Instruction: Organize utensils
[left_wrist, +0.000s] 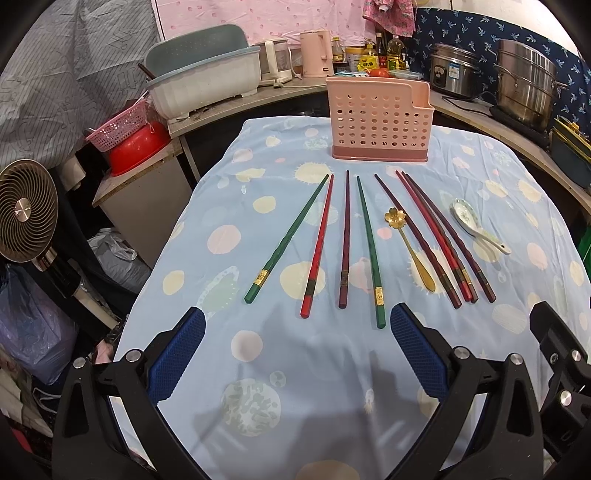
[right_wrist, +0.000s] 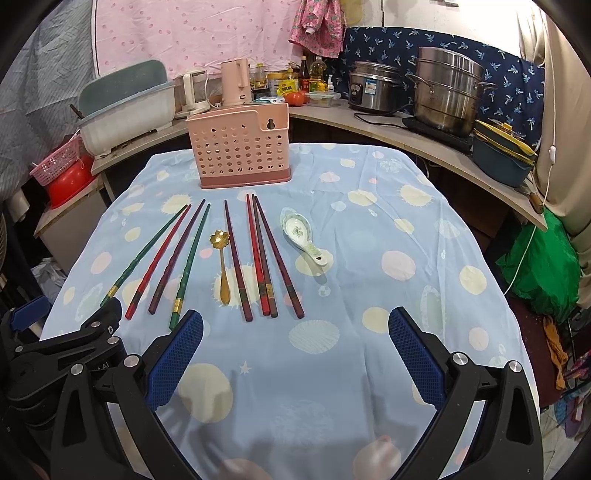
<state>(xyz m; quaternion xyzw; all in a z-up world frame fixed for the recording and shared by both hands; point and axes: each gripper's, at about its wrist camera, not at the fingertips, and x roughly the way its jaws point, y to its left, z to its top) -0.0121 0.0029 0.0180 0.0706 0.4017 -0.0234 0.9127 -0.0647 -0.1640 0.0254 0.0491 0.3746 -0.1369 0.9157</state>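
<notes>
Eight chopsticks (left_wrist: 346, 240), thin, stiff and slippery, lie before the holder (left_wrist: 380, 120), best pinched mid-shaft; both the left gripper (left_wrist: 297, 347) and right gripper (right_wrist: 295, 347) stand released, empty.

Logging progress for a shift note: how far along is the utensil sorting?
Nothing looks done: the pink utensil holder shows no utensils. Nothing is in hand: left gripper and right gripper are open. Left: eight chopsticks, gold spoon and ceramic spoon on the tablecloth.
</notes>
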